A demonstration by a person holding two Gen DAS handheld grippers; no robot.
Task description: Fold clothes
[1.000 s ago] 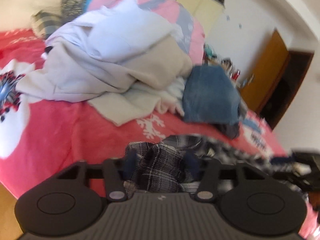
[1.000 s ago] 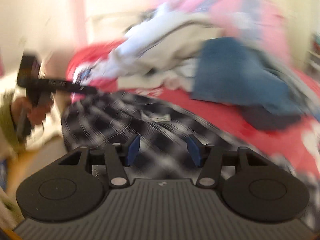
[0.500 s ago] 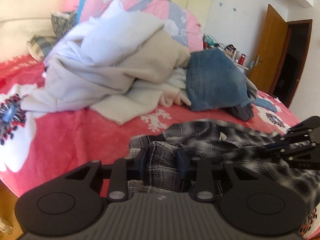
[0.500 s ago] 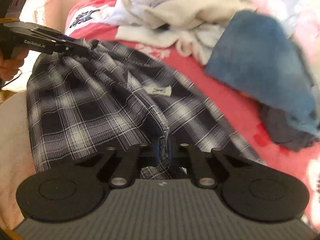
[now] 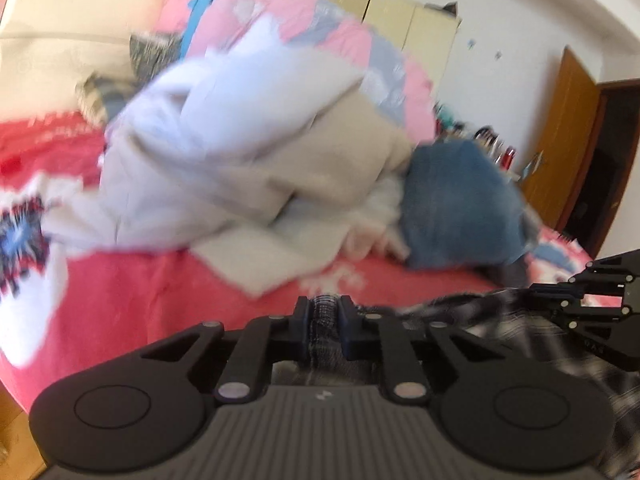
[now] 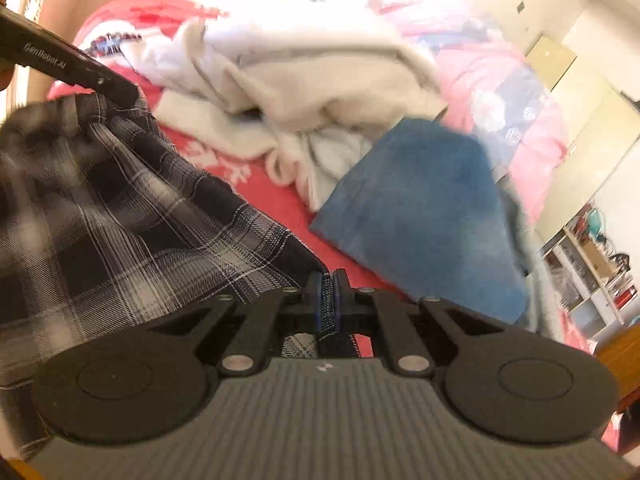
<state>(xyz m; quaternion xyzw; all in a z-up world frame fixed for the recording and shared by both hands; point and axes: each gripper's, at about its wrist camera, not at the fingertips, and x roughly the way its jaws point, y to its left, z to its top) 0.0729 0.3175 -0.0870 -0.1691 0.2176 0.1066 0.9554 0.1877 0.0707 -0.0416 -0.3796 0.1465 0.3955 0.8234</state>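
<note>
Fingers (image 5: 347, 322) of both grippers pinch plaid shirt (image 6: 120, 216) edge.

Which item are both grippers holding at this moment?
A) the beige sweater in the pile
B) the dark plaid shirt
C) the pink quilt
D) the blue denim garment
B: the dark plaid shirt is pinched in the fingers of the right gripper and of the left gripper, while the blue denim garment lies untouched on the red bed cover.
</note>
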